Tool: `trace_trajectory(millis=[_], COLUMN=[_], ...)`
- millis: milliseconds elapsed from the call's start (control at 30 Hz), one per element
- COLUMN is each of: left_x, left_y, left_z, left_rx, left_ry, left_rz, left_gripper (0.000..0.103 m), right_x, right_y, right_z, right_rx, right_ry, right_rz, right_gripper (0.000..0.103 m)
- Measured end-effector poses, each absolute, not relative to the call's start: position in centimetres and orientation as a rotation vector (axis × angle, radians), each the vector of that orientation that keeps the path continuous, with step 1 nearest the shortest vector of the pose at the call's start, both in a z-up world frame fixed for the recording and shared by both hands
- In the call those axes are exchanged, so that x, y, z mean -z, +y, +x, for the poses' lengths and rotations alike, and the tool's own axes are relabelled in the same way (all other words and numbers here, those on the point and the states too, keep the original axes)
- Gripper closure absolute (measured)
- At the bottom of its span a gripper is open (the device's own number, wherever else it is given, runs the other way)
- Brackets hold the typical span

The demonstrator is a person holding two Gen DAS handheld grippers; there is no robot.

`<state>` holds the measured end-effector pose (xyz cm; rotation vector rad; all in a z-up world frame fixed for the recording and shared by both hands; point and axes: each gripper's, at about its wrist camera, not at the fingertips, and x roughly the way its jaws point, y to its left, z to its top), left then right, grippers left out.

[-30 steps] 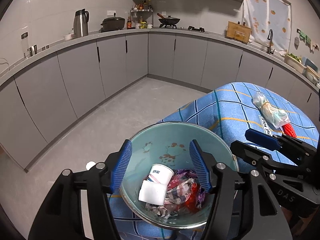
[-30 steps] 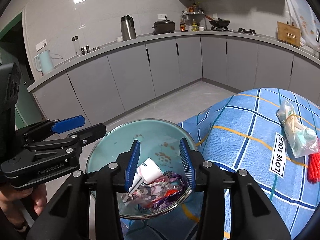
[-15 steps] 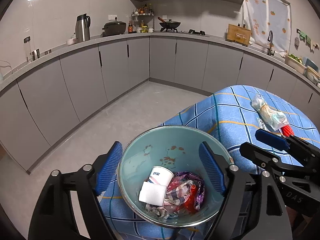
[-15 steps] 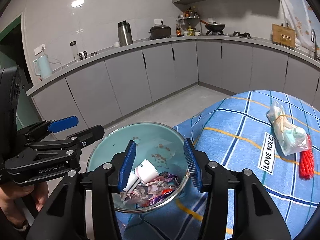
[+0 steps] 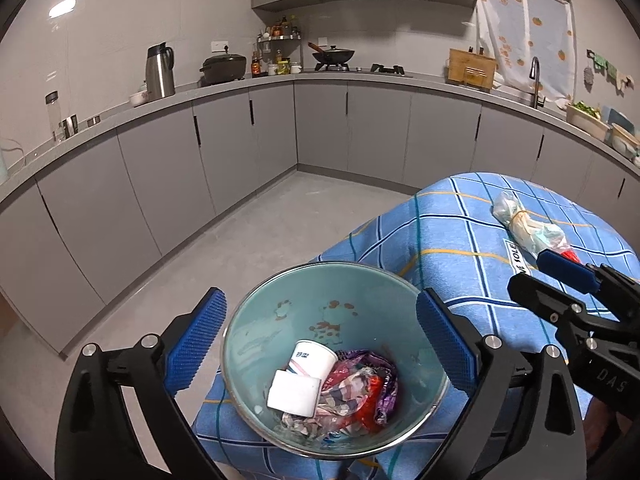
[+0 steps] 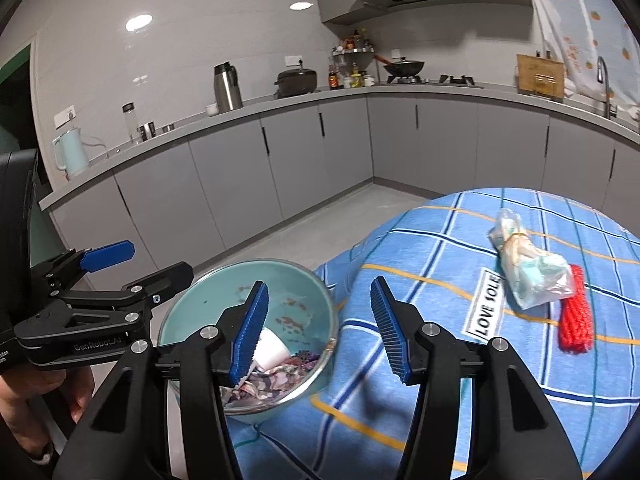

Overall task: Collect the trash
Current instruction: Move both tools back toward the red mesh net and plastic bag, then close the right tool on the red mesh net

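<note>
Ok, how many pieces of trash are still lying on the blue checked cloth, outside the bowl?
2. A clear plastic bag stuffed with rubbish lies near the cloth's far right side, and a red mesh net sits right beside it, touching. The right gripper could hide more in the left view.

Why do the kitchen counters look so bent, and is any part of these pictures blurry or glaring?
Left wrist view: the fisheye lens bows the counter and darkens the corners; ceiling lights glare on the glossy wall. Right wrist view: same bending, and the bowl rim is slightly smeared; the tablecloth stays sharp.
</note>
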<state>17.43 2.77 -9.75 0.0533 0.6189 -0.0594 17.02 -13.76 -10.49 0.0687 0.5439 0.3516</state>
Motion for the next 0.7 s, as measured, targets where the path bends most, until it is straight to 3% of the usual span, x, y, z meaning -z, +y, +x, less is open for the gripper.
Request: trace_trajectory(millis=[700], left_x=[10.8], left_y=[-5.1], left_z=[19.8], left_rx=[0.158], left_ry=[0.634], left_rz=[0.145], left_gripper=[0.006], right_x=[12.4], right_y=[-22.5], right_z=[16.7], right_rx=[-0.121], right_ry=[0.556], right_rz=[0.123], right_gripper=[0.038])
